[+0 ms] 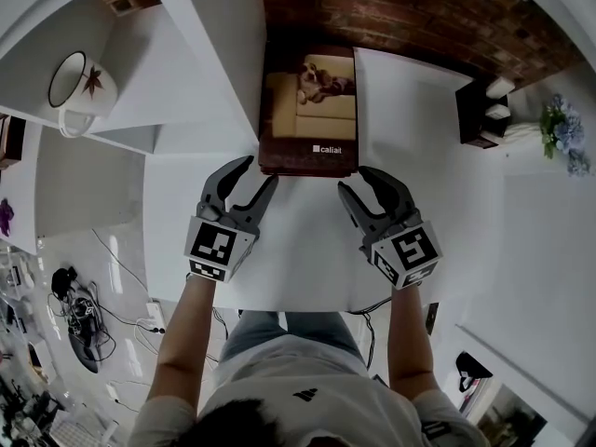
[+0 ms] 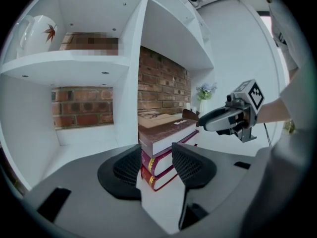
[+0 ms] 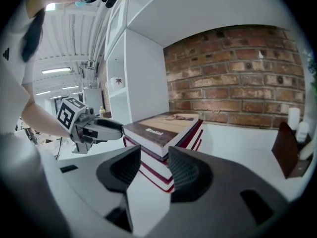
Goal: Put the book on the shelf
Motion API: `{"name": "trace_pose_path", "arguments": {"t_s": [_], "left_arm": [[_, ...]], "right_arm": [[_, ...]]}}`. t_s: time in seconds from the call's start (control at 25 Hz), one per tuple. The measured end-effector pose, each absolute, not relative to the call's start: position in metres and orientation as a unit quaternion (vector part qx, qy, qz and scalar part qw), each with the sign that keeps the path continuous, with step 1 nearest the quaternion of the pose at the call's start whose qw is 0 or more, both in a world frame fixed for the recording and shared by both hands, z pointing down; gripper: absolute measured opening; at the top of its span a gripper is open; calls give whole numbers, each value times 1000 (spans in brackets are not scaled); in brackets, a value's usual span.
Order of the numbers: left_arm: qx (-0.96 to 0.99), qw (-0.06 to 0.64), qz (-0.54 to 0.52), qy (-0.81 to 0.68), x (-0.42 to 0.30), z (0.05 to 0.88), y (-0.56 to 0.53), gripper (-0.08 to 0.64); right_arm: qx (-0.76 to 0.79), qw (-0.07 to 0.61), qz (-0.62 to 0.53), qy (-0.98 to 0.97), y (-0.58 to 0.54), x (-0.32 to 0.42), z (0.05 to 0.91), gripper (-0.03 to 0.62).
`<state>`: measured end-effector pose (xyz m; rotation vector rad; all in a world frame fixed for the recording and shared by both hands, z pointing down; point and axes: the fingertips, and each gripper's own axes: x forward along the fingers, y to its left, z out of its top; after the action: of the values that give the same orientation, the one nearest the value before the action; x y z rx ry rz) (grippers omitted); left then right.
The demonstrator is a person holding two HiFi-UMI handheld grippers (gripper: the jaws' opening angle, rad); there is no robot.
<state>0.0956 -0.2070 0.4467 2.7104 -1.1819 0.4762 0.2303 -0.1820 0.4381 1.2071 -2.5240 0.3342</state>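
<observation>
A brown-covered book (image 1: 308,110) with a dog photo lies flat on top of two dark red books, right of the white shelf divider (image 1: 209,35). In the left gripper view the stack (image 2: 163,148) stands just beyond my jaws. The right gripper view shows the stack (image 3: 161,133) from the other side. My left gripper (image 1: 262,169) is open at the stack's near left corner. At the near right corner my right gripper (image 1: 357,179) is open too. Neither has anything between its jaws or touches the books. Each shows in the other's view: right gripper (image 2: 200,120), left gripper (image 3: 119,129).
A white mug (image 1: 79,87) with a red leaf stands on a higher shelf board at the left. A brick wall (image 3: 237,78) backs the surface. A dark holder (image 1: 484,110) with white items and blue flowers (image 1: 563,133) stand at the right.
</observation>
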Motion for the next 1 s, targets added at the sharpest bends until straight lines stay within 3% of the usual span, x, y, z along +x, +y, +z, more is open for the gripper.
{"name": "trace_pose_path", "arguments": {"t_s": [1.0], "left_arm": [[900, 88, 163, -394, 105, 454, -219, 191]], "right_arm": [[411, 184, 100, -887, -212, 222, 450, 167]]}}
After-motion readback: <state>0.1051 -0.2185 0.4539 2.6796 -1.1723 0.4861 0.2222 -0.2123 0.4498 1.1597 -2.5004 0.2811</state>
